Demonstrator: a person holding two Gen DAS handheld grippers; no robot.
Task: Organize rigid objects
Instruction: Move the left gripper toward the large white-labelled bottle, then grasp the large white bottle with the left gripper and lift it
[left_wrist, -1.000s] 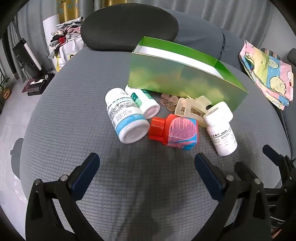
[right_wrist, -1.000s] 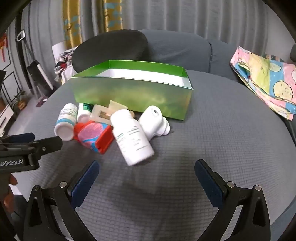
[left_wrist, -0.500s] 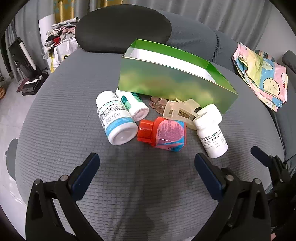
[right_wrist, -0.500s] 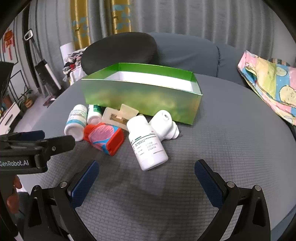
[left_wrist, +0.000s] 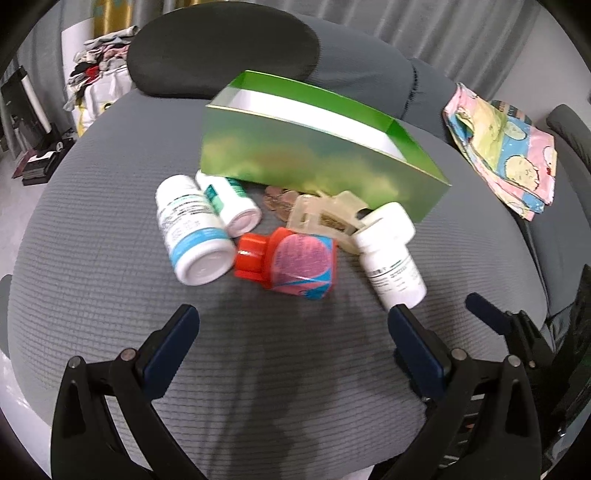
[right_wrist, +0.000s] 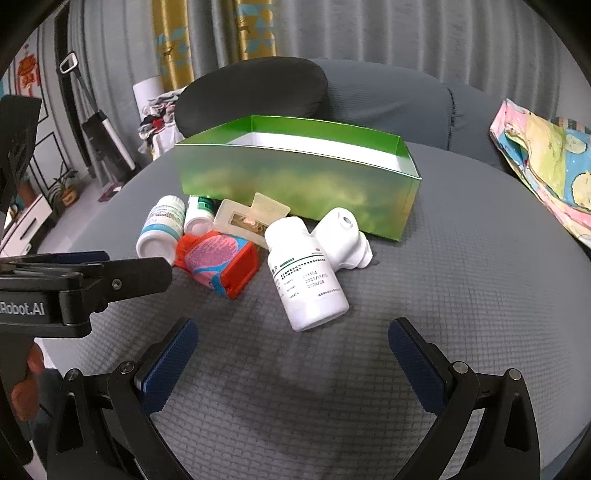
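1. Ahead of my left gripper (left_wrist: 291, 326): red-capped bottle with a pink-and-blue label (left_wrist: 295, 260), lying on its side, dead centre beyond the fingertips.
2. Just past the right-hand finger: plain white pill bottle (left_wrist: 391, 258). Blue-banded white bottle (left_wrist: 190, 232) lies beyond the left-hand finger.
3. Behind the cluster: open green cardboard box (left_wrist: 314, 162).
4. Left gripper spread wide, holding nothing.
5. My right gripper (right_wrist: 291, 341) likewise wide apart, empty, over grey textured cushion (right_wrist: 461, 295).
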